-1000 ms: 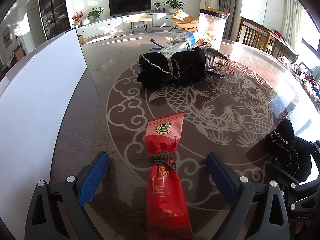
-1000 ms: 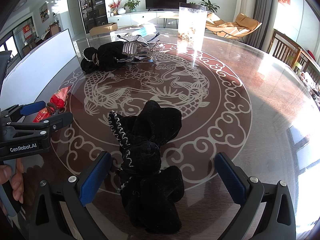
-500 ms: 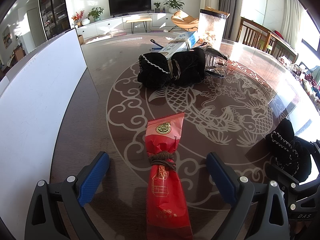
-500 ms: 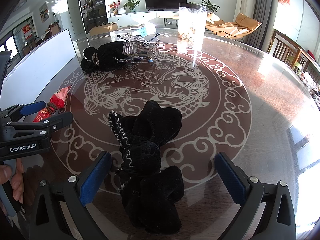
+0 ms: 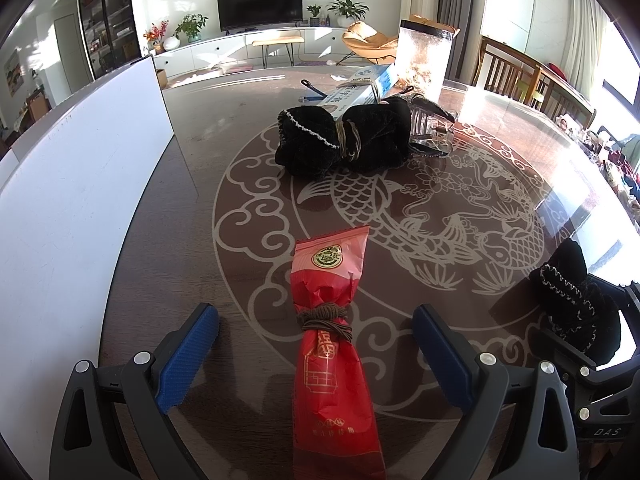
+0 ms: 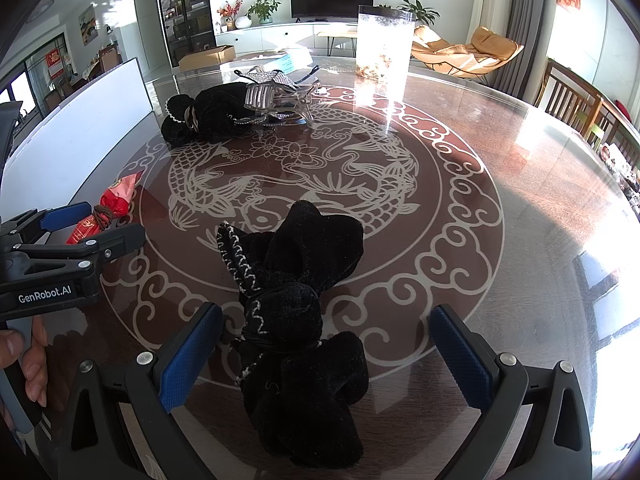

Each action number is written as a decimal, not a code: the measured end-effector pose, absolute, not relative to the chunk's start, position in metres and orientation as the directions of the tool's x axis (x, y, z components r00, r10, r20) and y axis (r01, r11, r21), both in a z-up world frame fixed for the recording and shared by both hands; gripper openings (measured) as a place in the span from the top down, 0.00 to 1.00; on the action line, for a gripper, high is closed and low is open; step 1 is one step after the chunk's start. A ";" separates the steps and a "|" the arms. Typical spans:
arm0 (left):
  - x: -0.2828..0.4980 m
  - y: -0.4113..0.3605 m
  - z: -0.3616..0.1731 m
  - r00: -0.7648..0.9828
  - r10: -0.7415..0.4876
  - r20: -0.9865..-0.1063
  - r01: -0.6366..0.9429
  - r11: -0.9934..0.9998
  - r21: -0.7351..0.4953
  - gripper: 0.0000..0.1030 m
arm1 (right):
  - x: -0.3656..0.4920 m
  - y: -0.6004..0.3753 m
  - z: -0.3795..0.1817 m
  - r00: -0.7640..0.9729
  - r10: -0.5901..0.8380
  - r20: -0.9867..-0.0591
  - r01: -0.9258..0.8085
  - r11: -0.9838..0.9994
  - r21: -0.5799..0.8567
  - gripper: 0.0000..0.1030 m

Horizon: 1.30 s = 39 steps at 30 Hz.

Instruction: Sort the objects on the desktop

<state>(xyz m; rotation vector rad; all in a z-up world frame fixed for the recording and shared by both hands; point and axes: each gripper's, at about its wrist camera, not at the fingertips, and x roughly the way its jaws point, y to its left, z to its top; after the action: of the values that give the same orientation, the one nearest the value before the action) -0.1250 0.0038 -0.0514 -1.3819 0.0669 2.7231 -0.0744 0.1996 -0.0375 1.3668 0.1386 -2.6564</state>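
The left hand-held gripper [image 5: 316, 344] hovers low over the surface [image 5: 460, 184] with its blue-padded fingers [image 5: 188, 356] spread wide apart. Between them lies a red foil packet [image 5: 332, 360], tied round its middle with a brown hair tie [image 5: 326, 318]; neither pad touches it, and there is open room on both sides.

The right hand-held gripper [image 6: 326, 356] is likewise wide open. A black velvet bow [image 6: 296, 312] with white stitched edging lies between its fingers [image 6: 190, 356]. Whether the left pad touches the bow cannot be told; the right pad stands clear of it.

In the right wrist view the left hand-held gripper shows at the left edge, close beside the red packet, with a person's fingers [image 6: 34, 364] on its handle. The two grippers are near each other.

Farther across the surface sits a cluster: a second black velvet bow [image 5: 344, 142] bound with a gold hair tie, a clear rhinestone hair claw [image 6: 276, 96] touching it, and a blue-and-white box [image 5: 360, 90] behind. A tall clear container [image 6: 384, 42] stands beyond them. A white board [image 5: 80, 184] stands upright along the left edge of the surface, near the left gripper's outer finger. The patterned middle of the surface, between the grippers and the cluster, is bare, as is its right side.
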 end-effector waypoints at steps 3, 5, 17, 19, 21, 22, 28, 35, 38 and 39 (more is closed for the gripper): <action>-0.125 0.004 -0.052 -0.587 0.057 -0.807 -0.097 -0.995 0.001 0.05 | -0.074 0.200 -0.037 -0.573 -0.091 -0.814 0.176 -0.984 -0.013 0.00; -0.125 0.005 -0.051 -0.586 0.051 -0.809 -0.098 -0.995 0.008 0.05 | -0.074 0.200 -0.037 -0.573 -0.093 -0.814 0.176 -0.984 -0.012 0.00; -0.128 0.005 -0.049 -0.561 0.064 -0.825 -0.130 -0.991 0.012 0.10 | -0.076 0.199 -0.038 -0.567 -0.098 -0.818 0.185 -0.983 -0.010 0.00; -0.122 0.006 -0.046 -0.565 0.083 -0.821 -0.164 -0.986 0.013 0.29 | -0.078 0.199 -0.037 -0.540 -0.110 -0.834 0.218 -0.976 -0.013 0.00; -0.116 0.007 -0.043 -0.565 0.097 -0.819 -0.190 -0.982 0.015 0.46 | -0.081 0.200 -0.036 -0.511 -0.102 -0.854 0.229 -0.973 -0.021 0.00; -0.114 0.007 -0.042 -0.564 0.102 -0.819 -0.198 -0.980 0.014 0.64 | -0.082 0.202 -0.036 -0.504 -0.099 -0.858 0.230 -0.973 -0.024 0.00; -0.094 0.005 -0.036 -0.537 0.160 -0.829 -0.235 -0.971 -0.035 0.79 | -0.079 0.203 -0.022 -0.476 -0.147 -0.867 0.307 -0.952 -0.007 0.66; -0.045 0.003 -0.008 -0.582 0.238 -0.777 -0.244 -0.963 -0.112 0.79 | -0.057 0.208 0.011 -0.479 -0.227 -0.848 0.321 -0.944 0.072 0.66; -0.031 -0.001 0.010 -0.604 0.271 -0.750 -0.239 -0.959 -0.154 0.79 | -0.051 0.204 0.024 -0.478 -0.238 -0.846 0.329 -0.941 0.079 0.66; -0.027 -0.003 0.018 -0.612 0.285 -0.737 -0.238 -0.956 -0.173 0.79 | -0.049 0.202 0.030 -0.483 -0.249 -0.840 0.332 -0.939 0.087 0.66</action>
<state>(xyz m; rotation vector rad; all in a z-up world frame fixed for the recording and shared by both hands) -0.0266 -0.0031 0.0184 -1.1967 -0.0830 2.5843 -0.0492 0.2016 0.0304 1.3639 0.1231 -2.4451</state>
